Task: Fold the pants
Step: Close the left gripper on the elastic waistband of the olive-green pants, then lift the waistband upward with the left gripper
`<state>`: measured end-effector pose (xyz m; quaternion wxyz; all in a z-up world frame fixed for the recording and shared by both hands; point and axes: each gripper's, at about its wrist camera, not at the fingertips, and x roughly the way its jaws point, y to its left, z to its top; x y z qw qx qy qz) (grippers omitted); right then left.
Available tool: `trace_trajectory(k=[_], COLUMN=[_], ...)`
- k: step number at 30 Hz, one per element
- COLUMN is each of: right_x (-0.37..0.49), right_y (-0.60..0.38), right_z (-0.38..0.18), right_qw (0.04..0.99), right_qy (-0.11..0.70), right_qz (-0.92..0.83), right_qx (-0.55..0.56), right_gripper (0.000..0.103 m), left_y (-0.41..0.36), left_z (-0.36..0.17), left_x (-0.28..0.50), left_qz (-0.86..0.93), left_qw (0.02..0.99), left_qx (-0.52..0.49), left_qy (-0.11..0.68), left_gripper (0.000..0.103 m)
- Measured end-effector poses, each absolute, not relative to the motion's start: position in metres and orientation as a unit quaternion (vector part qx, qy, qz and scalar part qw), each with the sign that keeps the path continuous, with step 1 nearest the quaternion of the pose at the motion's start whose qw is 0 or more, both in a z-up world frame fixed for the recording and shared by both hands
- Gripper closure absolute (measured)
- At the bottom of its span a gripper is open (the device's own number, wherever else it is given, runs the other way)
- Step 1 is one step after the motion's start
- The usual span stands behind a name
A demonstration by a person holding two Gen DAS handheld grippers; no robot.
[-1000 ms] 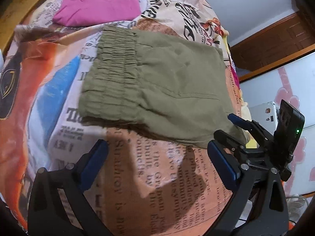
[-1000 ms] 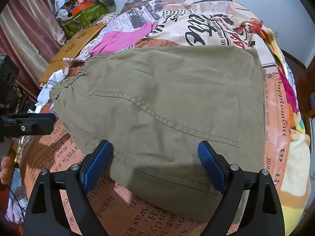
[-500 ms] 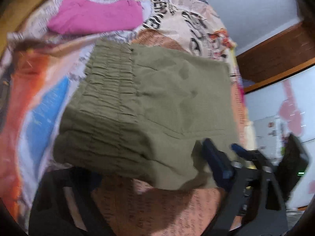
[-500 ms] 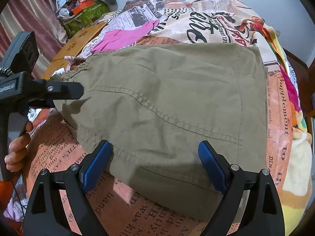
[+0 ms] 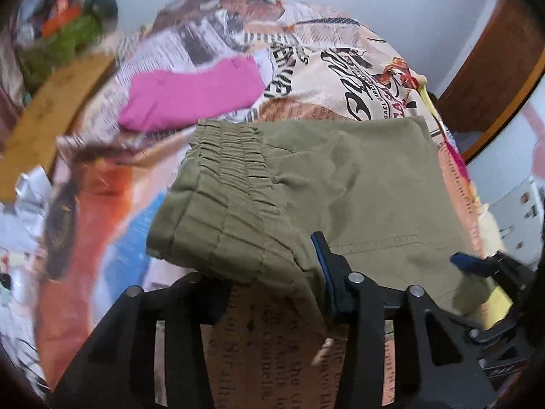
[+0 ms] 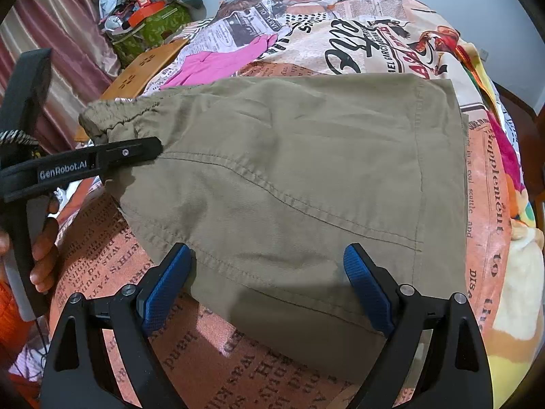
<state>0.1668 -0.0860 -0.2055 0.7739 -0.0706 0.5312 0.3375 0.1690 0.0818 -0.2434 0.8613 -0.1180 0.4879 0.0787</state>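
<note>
"GenRobot.AI" marks the left tool (image 6: 150, 148), whose jaws have just been closing around the olive pants' (image 6: 306, 170) waistband corner, seemingly gripping. The right tool (image 6: 269, 283) gapes wide over their near edge on the bed (image 6: 204, 358).

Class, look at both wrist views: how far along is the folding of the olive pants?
Done: the olive pants already lie folded into a compact rectangle on the printed bedspread. In hand: the left gripper, jaws just closing, has the waistband corner between them. Left: the open right gripper has yet to grasp the near edge; any final fold remains.
</note>
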Motion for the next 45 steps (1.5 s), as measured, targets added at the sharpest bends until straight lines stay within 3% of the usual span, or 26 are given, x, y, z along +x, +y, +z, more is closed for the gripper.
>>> trace_trajectory(k=[16,25,35,45], right_x=[0.151,0.151,0.148,0.149], right_y=[-0.133,-0.149,-0.151,-0.151], right_z=[-0.19,-0.209,-0.212,-0.211], right_qw=[0.804,0.791,0.792,0.792], right_qy=[0.512,0.538,0.533,0.531], right_qz=[0.303,0.292,0.298,0.3], right_qx=[-0.016,0.008,0.018,0.027], right_gripper=[0.013,0.013,0.009,0.009], left_y=[0.114,0.062,0.015,-0.033], left_z=[-0.207,-0.159,-0.119,-0.118], left_x=[0.121,0.13,0.165,0.184], left_qz=[0.191,0.174,0.041,-0.047], left_qw=[0.88,0.912,0.931,0.921], left_qx=[-0.05,0.062,0.012,-0.001], left_qy=[0.431,0.365,0.363,0.387], left_gripper=[0.065,0.072,0.077,0.078])
